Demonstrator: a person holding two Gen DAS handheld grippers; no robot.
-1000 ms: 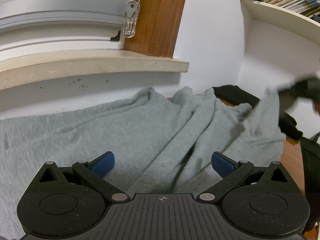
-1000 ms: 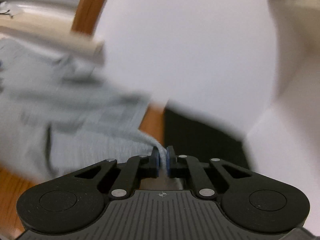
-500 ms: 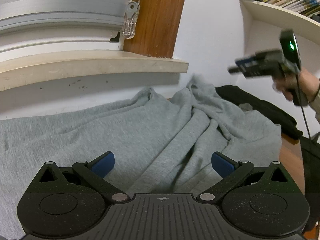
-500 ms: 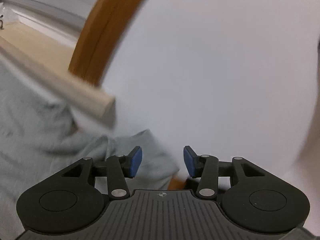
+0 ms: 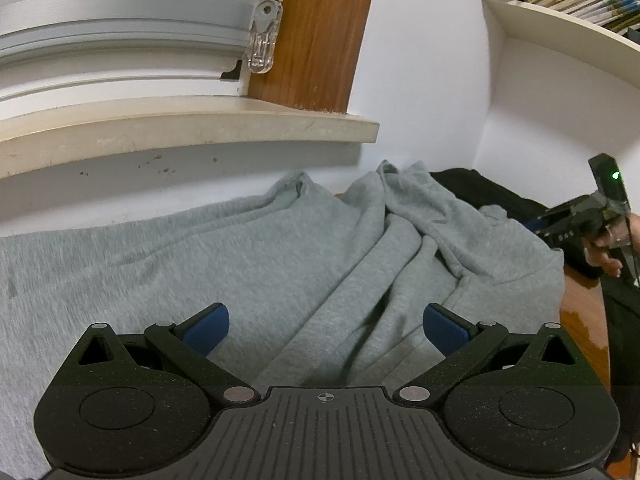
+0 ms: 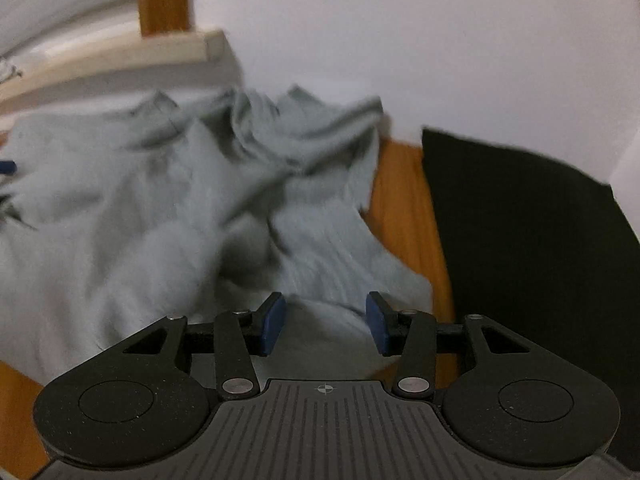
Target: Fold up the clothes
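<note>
Grey sweatshirt (image 5: 304,256) lies bunched below window sill (image 5: 192,132), unfolded. Left gripper (image 5: 325,322) wide, empty; right gripper (image 6: 325,322) half open (nothing held). Next: grab edge, fold.

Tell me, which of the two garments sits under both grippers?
The grey sweatshirt, spread rumpled across the table; the black garment lies apart at its far right.

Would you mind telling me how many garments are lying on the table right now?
2: a grey sweatshirt spread and bunched across the table, and a black garment beside it by the wall; others may be hidden.
</note>
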